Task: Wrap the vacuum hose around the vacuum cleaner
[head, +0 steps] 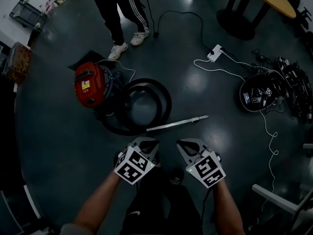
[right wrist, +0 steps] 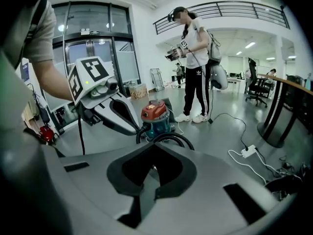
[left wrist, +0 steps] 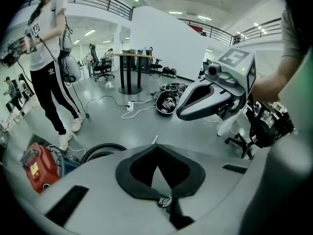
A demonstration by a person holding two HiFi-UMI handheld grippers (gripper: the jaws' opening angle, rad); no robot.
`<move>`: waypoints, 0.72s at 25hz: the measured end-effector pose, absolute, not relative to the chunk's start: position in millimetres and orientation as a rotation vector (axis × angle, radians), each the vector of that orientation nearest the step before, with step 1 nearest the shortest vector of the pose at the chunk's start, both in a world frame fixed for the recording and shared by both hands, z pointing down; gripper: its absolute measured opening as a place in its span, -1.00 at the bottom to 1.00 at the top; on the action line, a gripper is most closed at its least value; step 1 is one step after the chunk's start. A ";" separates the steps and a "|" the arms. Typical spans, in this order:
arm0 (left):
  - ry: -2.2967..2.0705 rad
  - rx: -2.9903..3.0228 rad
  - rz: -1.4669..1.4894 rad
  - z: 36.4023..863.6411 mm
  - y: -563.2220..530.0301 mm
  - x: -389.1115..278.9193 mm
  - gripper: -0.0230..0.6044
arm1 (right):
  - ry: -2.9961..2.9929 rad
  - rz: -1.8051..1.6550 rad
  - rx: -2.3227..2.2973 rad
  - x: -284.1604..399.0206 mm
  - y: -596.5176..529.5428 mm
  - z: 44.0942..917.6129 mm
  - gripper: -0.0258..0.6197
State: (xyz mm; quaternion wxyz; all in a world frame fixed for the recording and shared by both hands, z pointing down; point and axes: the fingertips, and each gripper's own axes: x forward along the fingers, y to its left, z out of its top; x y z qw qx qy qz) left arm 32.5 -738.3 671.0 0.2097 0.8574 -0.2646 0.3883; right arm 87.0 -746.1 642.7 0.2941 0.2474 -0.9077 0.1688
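The red vacuum cleaner (head: 90, 84) stands on the dark floor at the left. Its black hose (head: 164, 102) lies in a loose coil on the floor to its right. A metal wand (head: 176, 124) stretches out from the coil toward the right. Both grippers hover side by side nearer to me than the coil, apart from it. My left gripper (head: 146, 145) is shut with nothing in it, and so is my right gripper (head: 187, 147). In the right gripper view the vacuum cleaner (right wrist: 155, 115) and hose (right wrist: 170, 138) sit beyond the shut jaws. In the left gripper view the vacuum cleaner (left wrist: 38, 167) is low at the left.
A person (head: 120, 13) stands just behind the vacuum cleaner. A white power strip (head: 215, 52) and its cable lie on the floor at the right, beside a heap of black cables and gear (head: 266, 94). A round table base (head: 238, 24) is at the far right.
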 end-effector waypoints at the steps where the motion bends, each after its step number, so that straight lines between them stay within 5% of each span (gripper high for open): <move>1: -0.749 2.384 1.061 651.2 -731.8 35.7 -0.90 | -2.422 0.456 0.673 89.3 -738.7 622.6 -0.91; 18: -1.103 2.592 0.768 366.8 -679.7 78.8 -0.90 | -2.639 0.348 1.002 121.0 -678.4 341.7 -0.91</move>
